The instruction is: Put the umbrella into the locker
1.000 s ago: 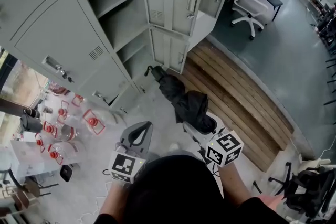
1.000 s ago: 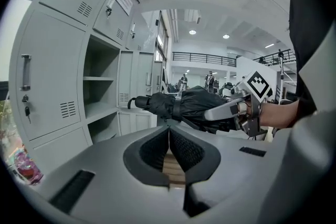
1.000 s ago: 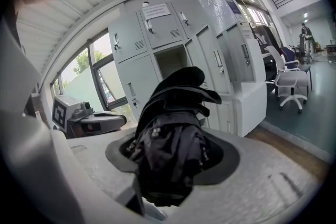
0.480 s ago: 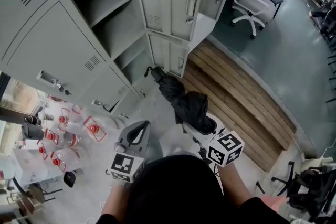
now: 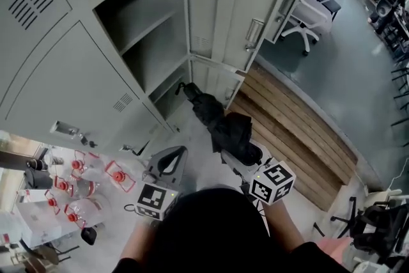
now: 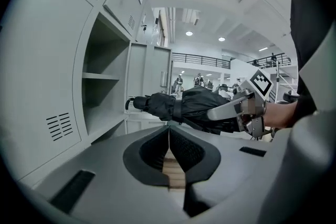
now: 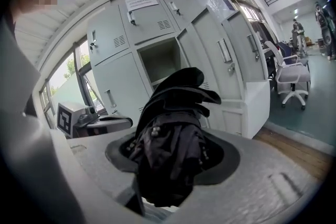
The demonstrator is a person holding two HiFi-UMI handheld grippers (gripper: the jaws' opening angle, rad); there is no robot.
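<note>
Umbrella [image 5: 220, 119] has neared the open locker [image 5: 152, 51], pinched by right tool [image 5: 235, 162]; left tool [image 5: 170, 159] pressed together.

Left gripper [image 6: 169, 136], right gripper [image 5: 231, 156] grey; black-white marker cubes [image 5: 273, 180]; black top [image 6: 310, 34]

Right tool [image 7: 173, 162] tight on the folded black umbrella [image 7: 178, 107], open grey locker [image 7: 160, 60] beyond, left tool [image 7: 102, 123] alongside.
</note>
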